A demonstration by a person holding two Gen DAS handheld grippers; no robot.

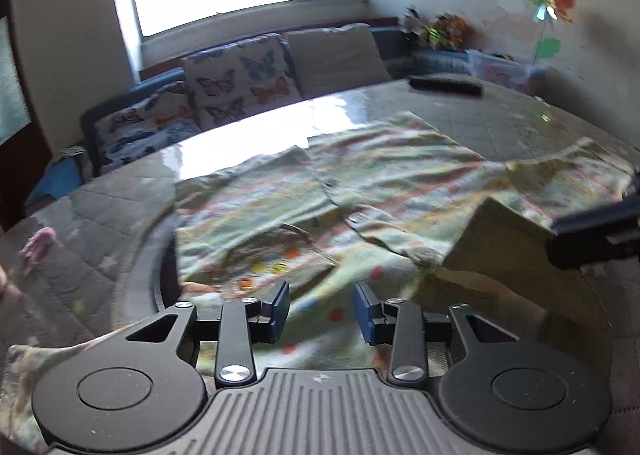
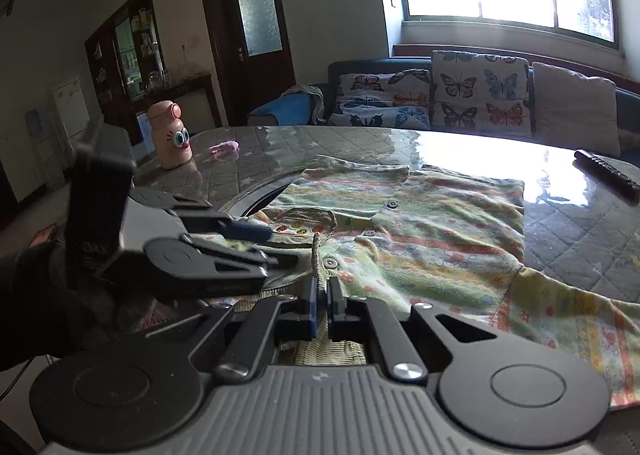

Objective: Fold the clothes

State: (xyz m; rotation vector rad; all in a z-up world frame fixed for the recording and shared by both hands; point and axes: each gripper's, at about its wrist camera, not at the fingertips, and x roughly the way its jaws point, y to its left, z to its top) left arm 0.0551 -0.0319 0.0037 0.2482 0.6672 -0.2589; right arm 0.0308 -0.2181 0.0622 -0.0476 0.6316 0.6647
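Observation:
A light green patterned child's shirt [image 1: 360,191] with buttons lies spread on the glass-topped table [image 1: 500,115]. My left gripper [image 1: 322,309] is open just above the shirt's near part, nothing between its blue pads. My right gripper [image 2: 319,301] is shut on the shirt's ribbed collar edge [image 2: 318,255] and lifts it a little. The shirt [image 2: 420,223] spreads away to the right in the right wrist view. The left gripper [image 2: 256,243] shows there at the left, over the collar area. The right gripper's body [image 1: 592,231] shows at the right edge of the left wrist view.
A pink cartoon-face bottle [image 2: 170,137] and a small pink item [image 2: 226,147] stand on the table's far left. A black remote [image 2: 606,173] lies at the far right. A sofa with butterfly cushions [image 2: 472,95] runs behind the table under the window.

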